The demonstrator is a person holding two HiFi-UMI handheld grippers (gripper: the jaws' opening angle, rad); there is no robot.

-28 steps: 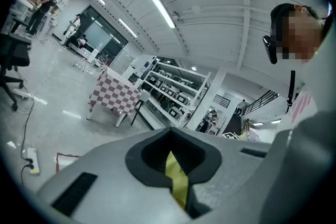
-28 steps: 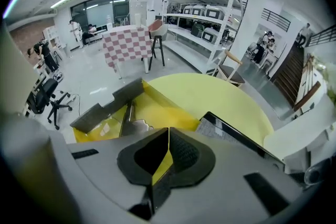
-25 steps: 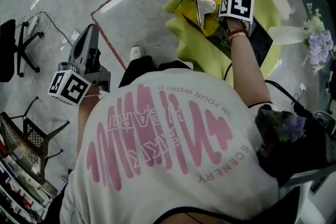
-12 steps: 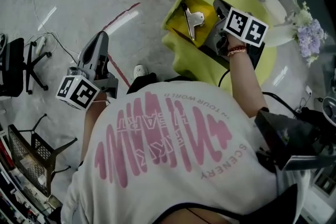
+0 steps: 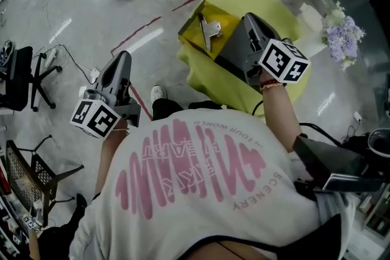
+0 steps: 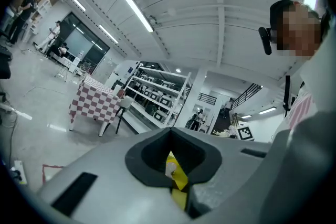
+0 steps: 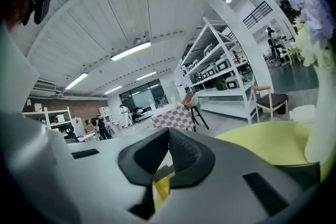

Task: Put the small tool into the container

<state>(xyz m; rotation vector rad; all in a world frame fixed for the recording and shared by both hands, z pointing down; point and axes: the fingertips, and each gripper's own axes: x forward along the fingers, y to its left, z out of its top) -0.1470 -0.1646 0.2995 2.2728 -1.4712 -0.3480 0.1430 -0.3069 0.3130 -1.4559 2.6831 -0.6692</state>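
The 2 pairs of fingers are closed and empty — the right gripper (image 5: 249,20) hangs beside the yellow container (image 5: 226,16) holding the metal clip (image 5: 209,27), the left gripper (image 5: 123,59) over the floor (image 5: 73,15).

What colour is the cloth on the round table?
Yellow-green; the tablecloth shows best in the head view.

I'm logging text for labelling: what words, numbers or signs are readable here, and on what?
"IN YOUR WORLD": small pink print on the white shirt, upside down.
"SCENERY": same shirt, nearer the right arm.
Large pink lettering: too distorted to read.
Marker cubes: patterns only, no letters.
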